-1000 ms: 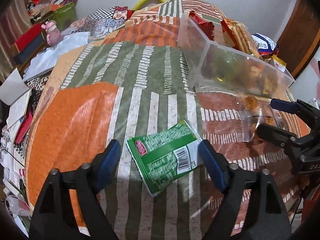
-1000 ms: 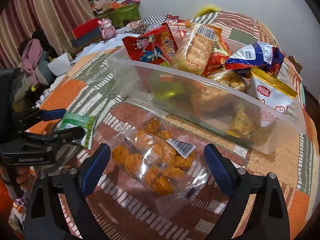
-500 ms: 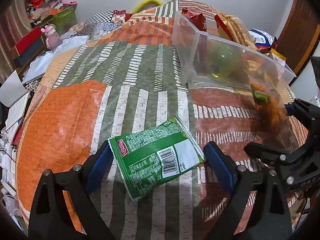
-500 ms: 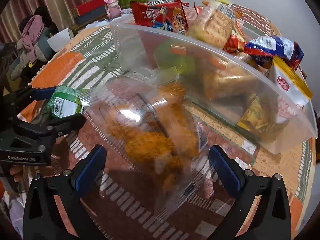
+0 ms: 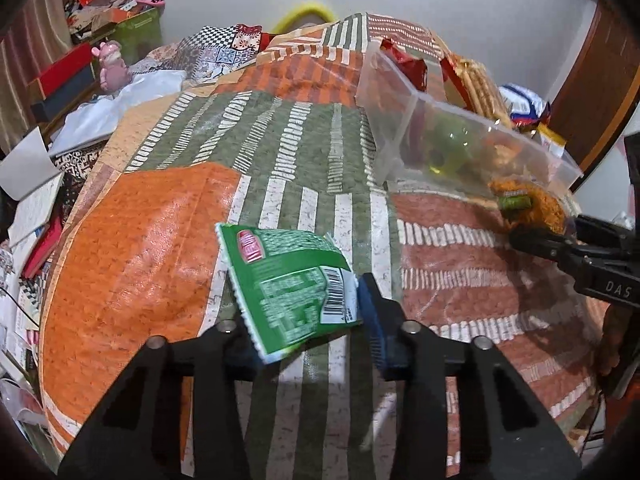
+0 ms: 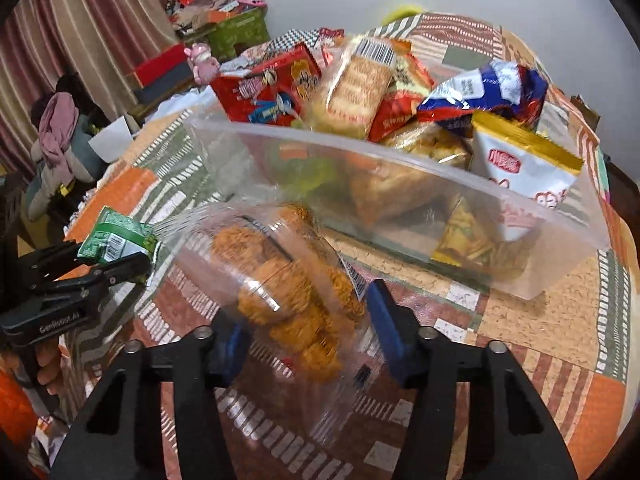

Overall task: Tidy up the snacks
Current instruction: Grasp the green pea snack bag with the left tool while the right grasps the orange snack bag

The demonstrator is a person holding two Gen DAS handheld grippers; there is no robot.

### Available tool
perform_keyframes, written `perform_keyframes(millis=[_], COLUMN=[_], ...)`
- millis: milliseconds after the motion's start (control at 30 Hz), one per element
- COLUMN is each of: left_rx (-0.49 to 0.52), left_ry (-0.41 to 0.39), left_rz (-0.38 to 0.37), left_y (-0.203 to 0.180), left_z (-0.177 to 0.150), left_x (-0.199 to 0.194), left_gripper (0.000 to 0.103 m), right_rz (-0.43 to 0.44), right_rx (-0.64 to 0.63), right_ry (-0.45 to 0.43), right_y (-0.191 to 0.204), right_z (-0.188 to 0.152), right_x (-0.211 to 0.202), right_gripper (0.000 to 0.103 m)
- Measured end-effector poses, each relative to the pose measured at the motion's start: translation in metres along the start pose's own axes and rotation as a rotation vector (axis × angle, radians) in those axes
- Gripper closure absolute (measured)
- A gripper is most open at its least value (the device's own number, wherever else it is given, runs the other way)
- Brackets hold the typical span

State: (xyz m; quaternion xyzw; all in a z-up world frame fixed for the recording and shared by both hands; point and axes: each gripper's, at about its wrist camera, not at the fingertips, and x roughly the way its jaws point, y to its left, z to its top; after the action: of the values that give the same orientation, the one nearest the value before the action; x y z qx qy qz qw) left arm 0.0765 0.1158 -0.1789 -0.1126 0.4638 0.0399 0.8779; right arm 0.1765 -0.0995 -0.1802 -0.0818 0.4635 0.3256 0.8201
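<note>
The table cover [image 5: 132,248] looks like coated cloth – a faint grainy texture with a soft sheen where light falls on the orange patch. The green packet [image 5: 288,280] is glossy printed foil, creased, with a serrated edge. The clear bag [image 6: 280,280] of orange snacks is thin, shiny, crinkled plastic film. The bin [image 6: 400,200] at the far right is smooth, translucent hard plastic, and the packets in it are glossy foil and film. Both grippers have matt black plastic arms with matt blue pads [image 5: 374,320] and small bright metal screws [image 6: 427,333]. The far wall [image 5: 440,0] is matt – the curtain [image 6: 80,40] at far left is soft, ribbed cloth.
</note>
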Motion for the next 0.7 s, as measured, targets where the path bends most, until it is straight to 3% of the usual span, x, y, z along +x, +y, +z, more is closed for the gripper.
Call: perform_keyframes(millis=[67, 100, 233, 533, 700], left_rx=[-0.008, -0.013, 0.004, 0.037, 0.067], left_ry=[-0.003, 0.002, -0.021, -0.097, -0.103], left_rz=[-0.025, -0.042, -0.045, -0.075, -0.055], left_y=[0.0, -0.001, -0.009, -0.023, -0.03], left_z=[0.002, 0.004, 0.007, 0.018, 0.023], left_x=[-0.003, -0.005, -0.013, -0.037, -0.038], left_gripper=[0.088, 0.089, 0.09, 0.096, 0.096], right_rz=[0.011, 0.015, 0.023, 0.034, 0.037], right_rx=[0.008, 0.011, 0.023, 0.05, 0.062], right_ry=[-0.012, -0.014, -0.037, -0.119, -0.158], right_y=[-0.001, -0.002, -0.002, -0.005, -0.007], right_z=[-0.001, -0.002, -0.002, 0.0, 0.004], right_x=[-0.005, -0.007, -0.014, -0.043, -0.055], right_gripper=[0.063, 0.07, 0.076, 0.077, 0.077])
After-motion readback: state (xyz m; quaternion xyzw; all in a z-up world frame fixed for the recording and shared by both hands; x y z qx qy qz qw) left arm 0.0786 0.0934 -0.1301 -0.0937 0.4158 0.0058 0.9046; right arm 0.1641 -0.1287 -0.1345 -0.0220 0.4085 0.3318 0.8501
